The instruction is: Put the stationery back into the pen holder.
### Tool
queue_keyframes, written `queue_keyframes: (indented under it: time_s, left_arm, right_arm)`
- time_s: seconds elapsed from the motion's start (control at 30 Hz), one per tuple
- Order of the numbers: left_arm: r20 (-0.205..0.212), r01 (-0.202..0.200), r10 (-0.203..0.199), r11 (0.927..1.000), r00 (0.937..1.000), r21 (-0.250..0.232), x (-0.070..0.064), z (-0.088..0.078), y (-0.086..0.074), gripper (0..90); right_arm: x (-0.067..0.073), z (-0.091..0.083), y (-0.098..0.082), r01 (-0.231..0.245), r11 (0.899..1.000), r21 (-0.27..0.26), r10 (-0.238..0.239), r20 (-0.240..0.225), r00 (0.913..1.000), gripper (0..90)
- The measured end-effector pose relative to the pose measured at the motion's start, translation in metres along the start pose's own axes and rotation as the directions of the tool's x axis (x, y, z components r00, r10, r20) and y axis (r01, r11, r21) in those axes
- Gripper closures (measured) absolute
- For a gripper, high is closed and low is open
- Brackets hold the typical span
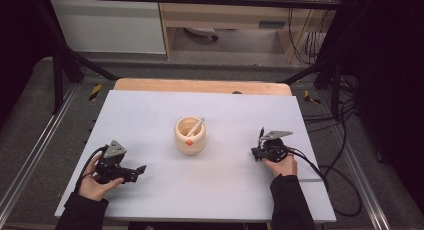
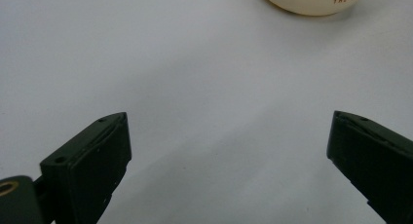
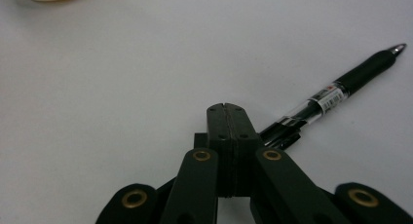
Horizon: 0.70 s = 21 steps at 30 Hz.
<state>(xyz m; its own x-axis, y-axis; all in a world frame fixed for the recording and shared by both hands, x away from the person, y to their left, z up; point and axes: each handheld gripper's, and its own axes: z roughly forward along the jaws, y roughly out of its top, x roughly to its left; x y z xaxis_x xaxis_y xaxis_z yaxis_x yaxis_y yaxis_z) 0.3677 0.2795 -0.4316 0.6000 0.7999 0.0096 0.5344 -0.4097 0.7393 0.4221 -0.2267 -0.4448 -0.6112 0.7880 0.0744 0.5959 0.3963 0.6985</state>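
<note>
Shut tight on nothing at the right fingers (image 3: 216,131), spread wide and empty at the left fingers (image 2: 92,156). Could shove the black pen (image 3: 341,85), lying just beside, rolling across the counter (image 3: 122,87) unless opened first.

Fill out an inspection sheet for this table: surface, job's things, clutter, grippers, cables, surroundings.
Surface: white board, bare where seen, on a wooden table.
Job's things: black pen lying flat beside the right gripper's jaws; cream cup mid-board with a white pen leaning inside.
Clutter: nothing seen.
Grippers: left gripper open, nothing between its jaws; right gripper shut, jaws pressed together, the pen alongside, not clamped.
Cables: one trails from each gripper; a black loop runs off the board's right edge.
Surroundings: dark frame bars, wooden furniture behind.
</note>
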Motion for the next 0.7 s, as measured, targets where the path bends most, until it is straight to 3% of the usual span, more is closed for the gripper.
queue_keyframes:
  time_s: [0.7]
  left_arm:
    - [-0.002, 0.001, -0.001, 1.0000, 1.0000, 0.004, 0.000, 0.001, 0.000, 2.4]
  right_arm:
    - [-0.009, -0.021, -0.016, 0.005, 0.999, 0.037, -0.005, 0.003, 1.0000, 90.0]
